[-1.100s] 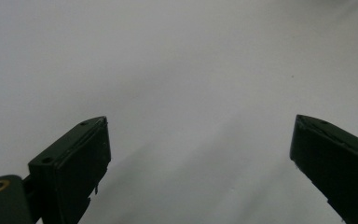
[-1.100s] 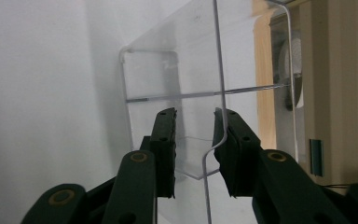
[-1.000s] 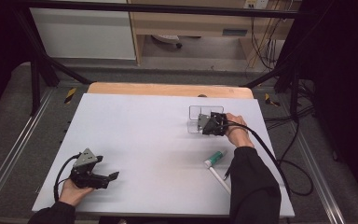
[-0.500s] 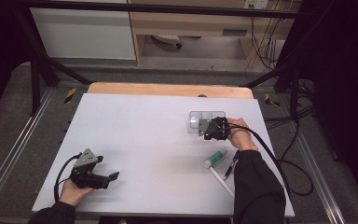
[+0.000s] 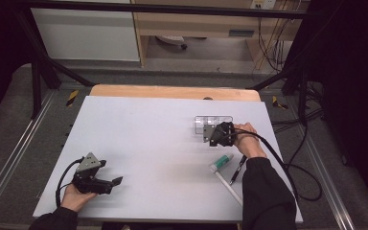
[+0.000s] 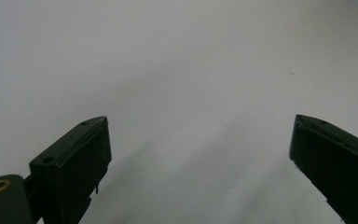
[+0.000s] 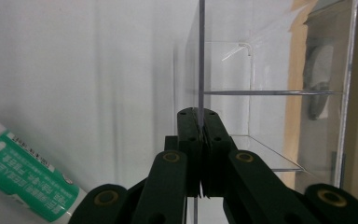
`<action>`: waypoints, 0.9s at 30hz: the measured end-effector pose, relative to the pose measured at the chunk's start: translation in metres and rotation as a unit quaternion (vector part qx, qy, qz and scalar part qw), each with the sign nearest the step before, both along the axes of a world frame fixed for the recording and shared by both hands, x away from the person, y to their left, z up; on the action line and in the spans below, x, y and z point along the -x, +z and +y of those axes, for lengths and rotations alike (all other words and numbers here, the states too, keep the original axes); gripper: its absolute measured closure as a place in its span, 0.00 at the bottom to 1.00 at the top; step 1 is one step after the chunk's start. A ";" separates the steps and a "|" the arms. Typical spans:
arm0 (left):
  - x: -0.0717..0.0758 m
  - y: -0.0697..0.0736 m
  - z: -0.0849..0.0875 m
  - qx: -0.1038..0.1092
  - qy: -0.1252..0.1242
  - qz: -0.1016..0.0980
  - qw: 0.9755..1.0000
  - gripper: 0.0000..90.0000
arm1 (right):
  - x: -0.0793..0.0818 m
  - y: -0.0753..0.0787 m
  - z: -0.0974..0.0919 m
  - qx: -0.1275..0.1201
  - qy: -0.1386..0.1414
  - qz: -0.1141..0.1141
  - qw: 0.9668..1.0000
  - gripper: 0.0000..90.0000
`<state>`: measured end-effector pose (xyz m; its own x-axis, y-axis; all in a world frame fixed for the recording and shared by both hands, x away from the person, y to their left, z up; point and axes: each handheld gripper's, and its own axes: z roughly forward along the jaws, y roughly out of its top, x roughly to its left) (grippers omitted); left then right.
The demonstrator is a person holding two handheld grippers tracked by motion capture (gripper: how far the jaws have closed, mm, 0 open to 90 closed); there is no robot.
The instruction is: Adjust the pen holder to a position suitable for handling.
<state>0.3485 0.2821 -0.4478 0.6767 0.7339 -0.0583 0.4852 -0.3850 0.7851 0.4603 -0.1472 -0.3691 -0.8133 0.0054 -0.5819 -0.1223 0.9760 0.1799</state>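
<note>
Now — right gripper (image 7: 199, 122) on clear box (image 7: 270, 93) wall

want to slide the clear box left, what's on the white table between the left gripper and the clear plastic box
Nothing: in the high view the white table is bare between the left gripper and the clear plastic box, whose wall the right gripper pinches.

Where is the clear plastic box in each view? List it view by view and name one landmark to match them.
High view: clear box right of centre, the right gripper at its near wall.
Left gripper view: bare table.
Right gripper view: clear box upper right, its wall pinched in the jaws.
Shared landmark: green-and-white tube.
</note>
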 end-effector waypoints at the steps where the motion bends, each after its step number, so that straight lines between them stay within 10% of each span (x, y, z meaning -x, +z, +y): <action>1: 0.000 0.000 0.000 0.000 0.000 0.000 1.000 0.06 | 0.001 0.002 0.002 -0.001 0.001 -0.002 1.000 0.99; 27: 0.001 0.001 0.000 0.002 0.001 -0.001 1.000 0.06 | 0.027 0.003 0.097 -0.023 0.001 0.025 0.999 0.99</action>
